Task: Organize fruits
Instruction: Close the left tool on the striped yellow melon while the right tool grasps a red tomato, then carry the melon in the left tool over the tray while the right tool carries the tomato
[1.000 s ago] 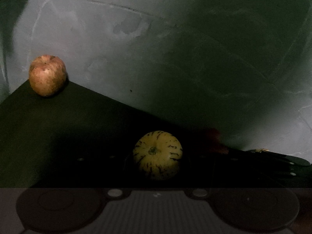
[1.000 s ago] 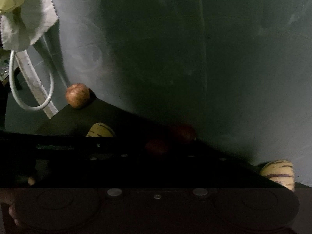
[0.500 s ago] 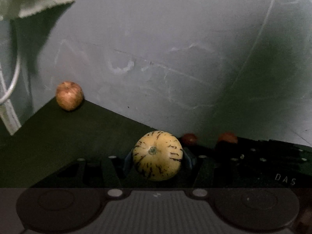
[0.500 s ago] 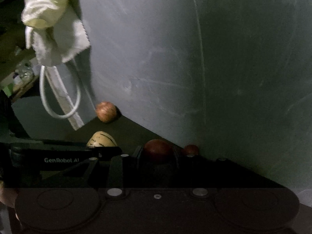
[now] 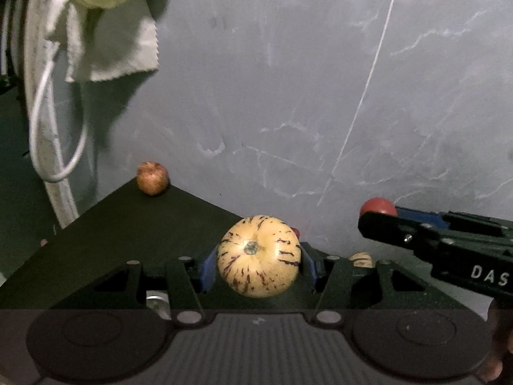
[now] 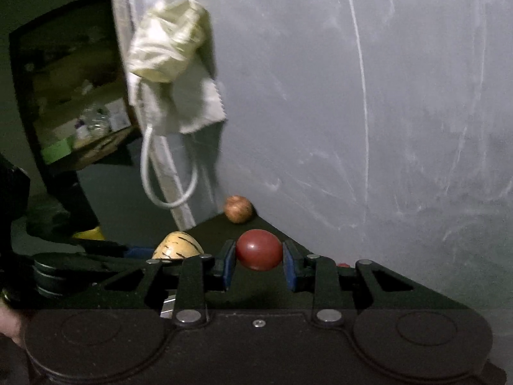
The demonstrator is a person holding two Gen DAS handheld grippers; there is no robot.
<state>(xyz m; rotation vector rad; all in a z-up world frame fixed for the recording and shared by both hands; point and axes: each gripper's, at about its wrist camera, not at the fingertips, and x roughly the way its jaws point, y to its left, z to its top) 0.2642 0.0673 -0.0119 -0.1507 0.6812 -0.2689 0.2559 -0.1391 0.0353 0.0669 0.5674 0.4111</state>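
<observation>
We find the left gripper [image 5: 259,261] clamped on a striped melon [image 5: 259,255], the right gripper [image 6: 259,261] (blue pads) gripping a red fruit [image 6: 259,249].

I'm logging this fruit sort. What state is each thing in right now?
Left gripper: shut on the melon.
Melon: held, stem end towards the camera.
Right gripper: shut on the red fruit.
Red fruit: held between the blue pads.
Apple: loose on the dark table, at its far corner by the wall.
Cloth: hanging beside the wall.
</observation>
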